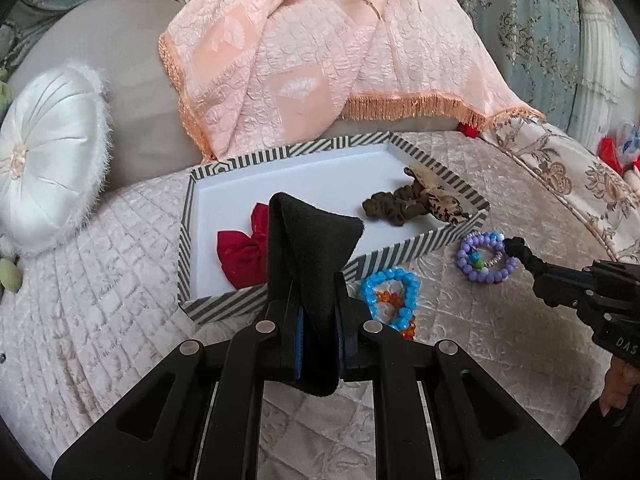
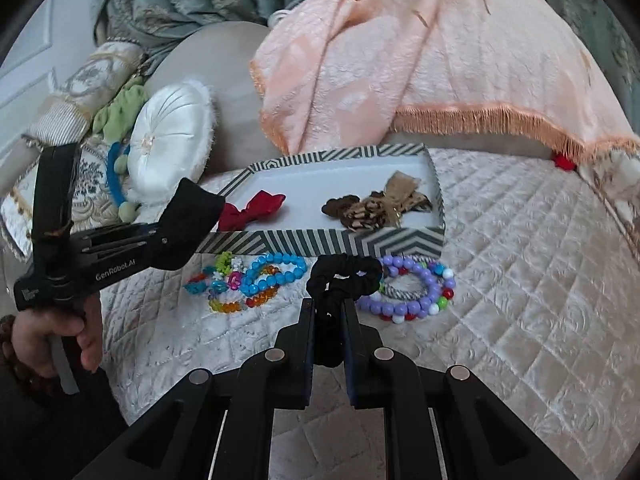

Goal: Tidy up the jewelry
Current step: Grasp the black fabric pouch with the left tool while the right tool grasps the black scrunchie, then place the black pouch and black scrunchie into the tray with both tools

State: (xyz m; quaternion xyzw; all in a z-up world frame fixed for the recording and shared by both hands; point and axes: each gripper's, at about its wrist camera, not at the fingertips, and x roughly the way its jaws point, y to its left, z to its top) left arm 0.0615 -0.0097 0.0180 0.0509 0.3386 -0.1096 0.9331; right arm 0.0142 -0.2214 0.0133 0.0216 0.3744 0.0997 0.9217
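A striped tray (image 1: pixel 304 148) (image 2: pixel 320 240) lies on the quilted bed, holding a red bow (image 1: pixel 244 252) (image 2: pixel 252 208), a brown scrunchie (image 1: pixel 392 202) (image 2: pixel 340 204) and a leopard-print bow (image 1: pixel 440 200) (image 2: pixel 396 200). My left gripper (image 1: pixel 316 320) (image 2: pixel 192 216) is shut on a black fabric piece (image 1: pixel 312 248) over the tray's near-left edge. My right gripper (image 2: pixel 330 320) (image 1: pixel 516 246) is shut on a black scrunchie (image 2: pixel 344 276), just in front of the tray. A blue bead bracelet (image 1: pixel 392 292) (image 2: pixel 276 272) and a purple bead bracelet (image 1: pixel 484 256) (image 2: pixel 412 292) lie on the quilt.
Small colourful bead pieces (image 2: pixel 220 284) lie left of the blue bracelet. A white round pillow (image 1: pixel 48 156) (image 2: pixel 172 144) is at the left. A peach fringed blanket (image 1: pixel 320 60) (image 2: pixel 420 72) hangs behind the tray.
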